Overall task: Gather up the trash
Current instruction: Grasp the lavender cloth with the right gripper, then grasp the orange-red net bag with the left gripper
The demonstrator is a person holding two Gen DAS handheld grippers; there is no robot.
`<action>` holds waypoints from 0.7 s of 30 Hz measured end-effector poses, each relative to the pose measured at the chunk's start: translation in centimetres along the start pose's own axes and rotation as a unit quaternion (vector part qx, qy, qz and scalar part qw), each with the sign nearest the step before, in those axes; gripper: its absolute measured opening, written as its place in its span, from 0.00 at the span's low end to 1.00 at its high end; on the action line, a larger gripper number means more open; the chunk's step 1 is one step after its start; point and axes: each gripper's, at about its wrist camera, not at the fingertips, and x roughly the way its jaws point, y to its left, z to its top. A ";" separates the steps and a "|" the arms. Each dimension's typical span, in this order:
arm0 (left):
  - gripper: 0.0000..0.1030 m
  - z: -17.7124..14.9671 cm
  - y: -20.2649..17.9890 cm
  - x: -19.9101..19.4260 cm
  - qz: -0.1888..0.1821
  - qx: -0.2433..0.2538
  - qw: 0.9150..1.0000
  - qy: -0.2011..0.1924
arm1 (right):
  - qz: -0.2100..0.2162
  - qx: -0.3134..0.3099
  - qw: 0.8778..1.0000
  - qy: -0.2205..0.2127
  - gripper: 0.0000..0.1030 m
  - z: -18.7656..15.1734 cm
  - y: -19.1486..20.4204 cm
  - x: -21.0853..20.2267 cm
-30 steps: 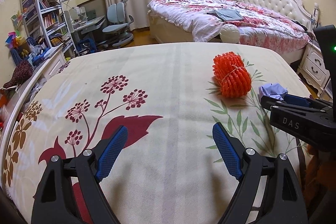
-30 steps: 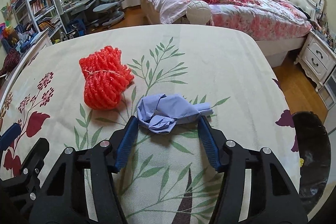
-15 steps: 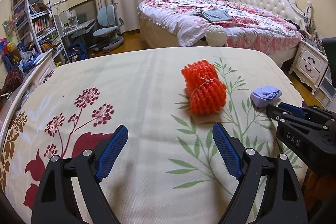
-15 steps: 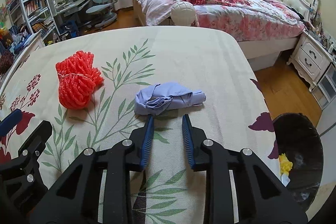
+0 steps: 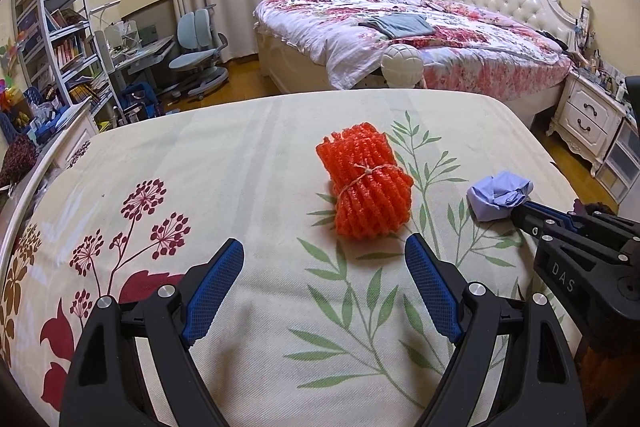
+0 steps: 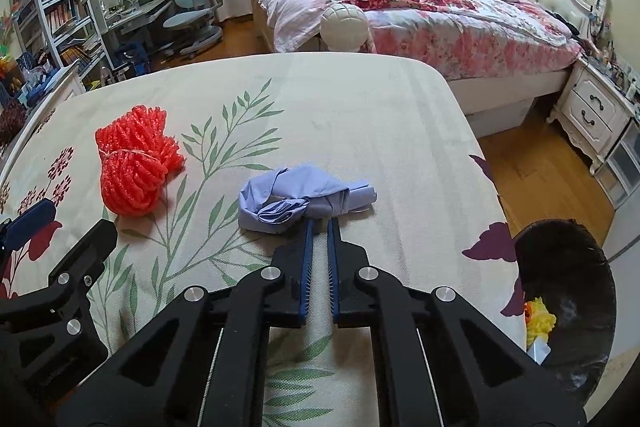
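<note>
Right claw (image 6: 318, 223) pinched on the blue crumpled glove (image 6: 300, 201); left claw (image 5: 324, 257) spread wide just short of the orange foam net bundle (image 5: 366, 189).

The two pieces of trash lie near each other on a cream bedspread (image 5: 240, 155) printed with green leaves and dark red flowers, with nothing between them and the claws. A black bin (image 6: 568, 291) stands on the wooden floor off the bedspread's right edge, with something yellow inside. Beyond are a bed with a pink floral quilt (image 5: 400, 31), a white nightstand (image 5: 588, 119), a bookshelf (image 5: 60, 39), a desk with a blue chair (image 5: 198, 55) and drawn curtains. The glove lies at the right claw's tips, its near edge caught between the nearly closed fingers. The orange bundle lies ahead of the left claw, slightly to its right, untouched.
</note>
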 end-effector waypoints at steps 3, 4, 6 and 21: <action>0.80 0.0 -0.3 0.1 -0.001 0.005 1.000 -0.001 | 0.002 0.003 1.000 0.000 0.06 0.1 -0.1 0.0; 0.80 0.1 -0.5 0.1 -0.001 0.007 1.000 -0.001 | 0.003 0.004 1.000 0.000 0.06 0.1 -0.2 0.0; 0.80 0.1 -0.6 0.1 -0.001 0.008 1.000 -0.002 | 0.004 0.005 1.000 0.000 0.06 0.2 -0.3 0.1; 0.80 0.7 -1.4 0.6 -0.008 0.012 1.000 0.001 | 0.000 0.013 1.000 0.001 0.03 0.4 -1.0 0.3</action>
